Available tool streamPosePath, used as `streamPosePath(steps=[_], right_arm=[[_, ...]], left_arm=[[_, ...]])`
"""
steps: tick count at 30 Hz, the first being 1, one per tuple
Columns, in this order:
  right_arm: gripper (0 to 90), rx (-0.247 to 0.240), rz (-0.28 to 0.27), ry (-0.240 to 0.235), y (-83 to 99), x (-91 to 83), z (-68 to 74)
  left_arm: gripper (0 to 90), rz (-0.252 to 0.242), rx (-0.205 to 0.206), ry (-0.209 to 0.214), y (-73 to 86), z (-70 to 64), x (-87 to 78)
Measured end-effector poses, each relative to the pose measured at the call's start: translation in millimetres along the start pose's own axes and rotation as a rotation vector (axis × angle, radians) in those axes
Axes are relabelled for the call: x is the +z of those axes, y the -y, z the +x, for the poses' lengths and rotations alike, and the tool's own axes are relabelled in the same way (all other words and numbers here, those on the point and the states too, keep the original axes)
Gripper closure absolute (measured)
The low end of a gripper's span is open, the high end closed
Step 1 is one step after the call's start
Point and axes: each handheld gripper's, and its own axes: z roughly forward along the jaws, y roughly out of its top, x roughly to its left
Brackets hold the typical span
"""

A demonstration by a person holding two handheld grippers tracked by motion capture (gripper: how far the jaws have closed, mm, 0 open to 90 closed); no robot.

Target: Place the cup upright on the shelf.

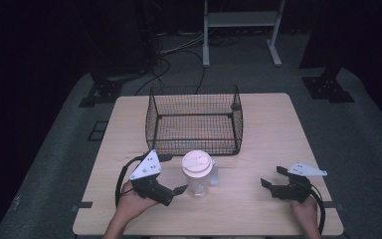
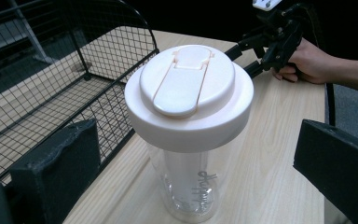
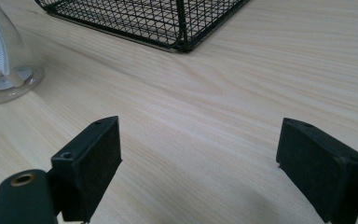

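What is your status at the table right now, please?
Left gripper open, beside bottle, not touching. Right gripper open, idle on table. Bottle upright, lid on, before basket. Nothing in the way.

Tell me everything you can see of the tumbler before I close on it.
The tumbler is clear, plastic-looking, with grey script on its wall and a broad cream lid whose flip tab lies shut. It stands upright on the wooden table, just before the wire basket. The left gripper straddles it, open; contact unclear.
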Motion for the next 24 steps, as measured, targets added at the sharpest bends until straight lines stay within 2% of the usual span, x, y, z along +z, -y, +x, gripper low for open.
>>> streamPosePath(steps=[9, 19, 24], right_arm=[[12.9, -0.002, 0.000, -0.002, 0.0, 0.0, 0.0], [12.9, -0.002, -0.001, -0.004, 0.0, 0.1, 0.2], [12.9, -0.002, -0.002, -0.006, 0.0, 0.0, 0.2]], left_arm=[[0.0, 0.048, -0.032, 0.011, -2.8, 4.0, 8.4], [0.0, 0.095, -0.036, 0.045, -7.4, 5.4, 21.2], [0.0, 0.118, -0.030, 0.048, -9.7, 5.4, 27.3]])
